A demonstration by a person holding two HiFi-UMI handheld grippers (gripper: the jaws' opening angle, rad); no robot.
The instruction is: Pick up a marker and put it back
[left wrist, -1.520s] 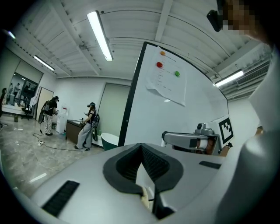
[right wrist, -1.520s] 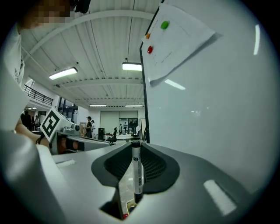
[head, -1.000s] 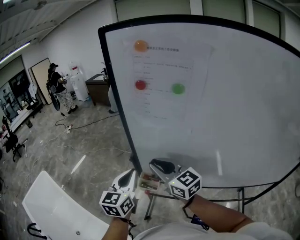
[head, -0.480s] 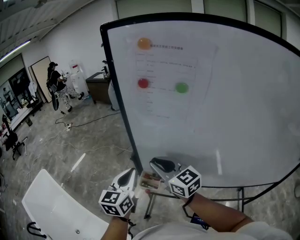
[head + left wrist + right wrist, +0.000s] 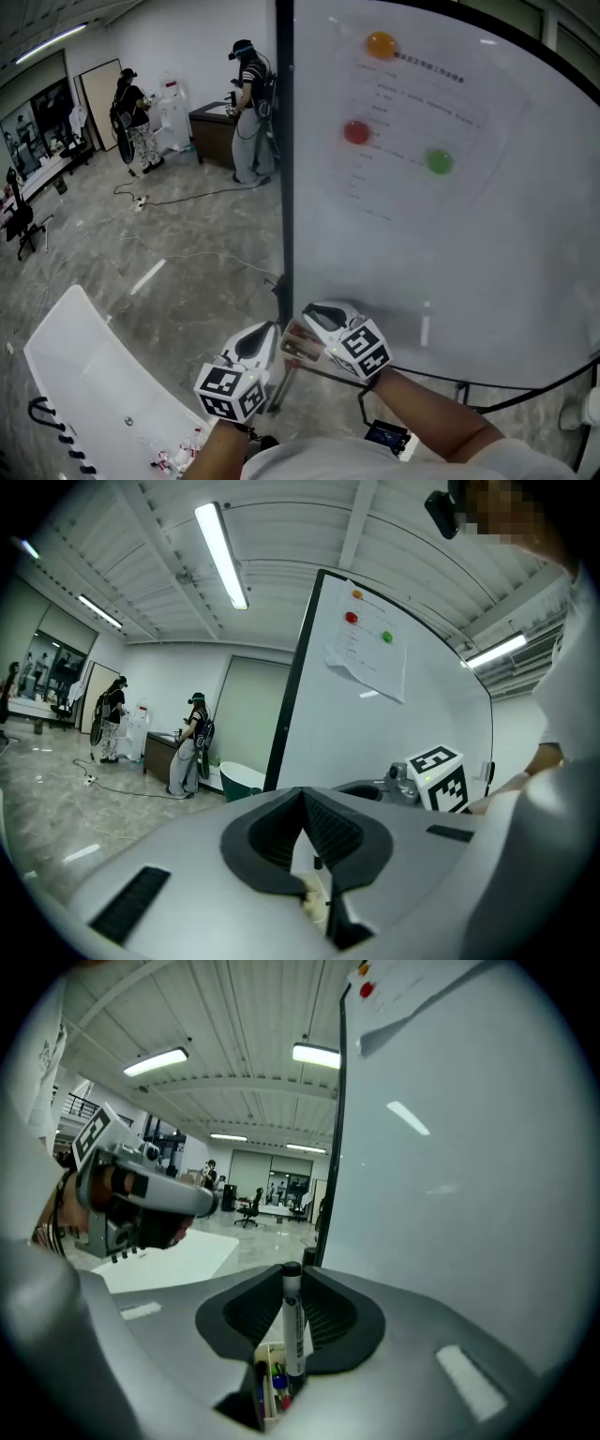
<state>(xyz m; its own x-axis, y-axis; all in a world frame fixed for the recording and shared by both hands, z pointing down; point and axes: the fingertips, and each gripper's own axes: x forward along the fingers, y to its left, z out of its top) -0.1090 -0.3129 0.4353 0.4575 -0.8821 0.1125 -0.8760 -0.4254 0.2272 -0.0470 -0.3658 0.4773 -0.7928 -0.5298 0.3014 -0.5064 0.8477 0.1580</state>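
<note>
Meanwhile, your view has shifted along the whiteboard (image 5: 487, 253), but both grippers stayed by its tray.

- **Right gripper** (image 5: 292, 1279): fingers clamp the black-capped white marker (image 5: 292, 1326) upright, its lower end at the mouth of the small white open box (image 5: 266, 1354).
- **Box:** it holds other coloured markers (image 5: 275, 1374), so the return looks close.
- **Left gripper** (image 5: 305, 794): fingers together, empty.

Whiteboard (image 5: 487, 262) stands at right, its left edge near the middle of the head view. Sheet of paper (image 5: 412, 141) is on its upper part, with 3 magnets (image 5: 356, 131) on the sheet. Marker box (image 5: 300, 342) sits at the board's lower left corner. Left gripper (image 5: 258, 342) is just left of the box; right gripper (image 5: 323, 317) is just right of it, nearer the board. Marker (image 5: 292, 1321) stands upright between the right fingers (image 5: 333, 1312), over the box. Table (image 5: 103, 394) at lower left. 2 people (image 5: 251, 112) stand far behind, left of the board, beside a desk (image 5: 211, 127).
</note>
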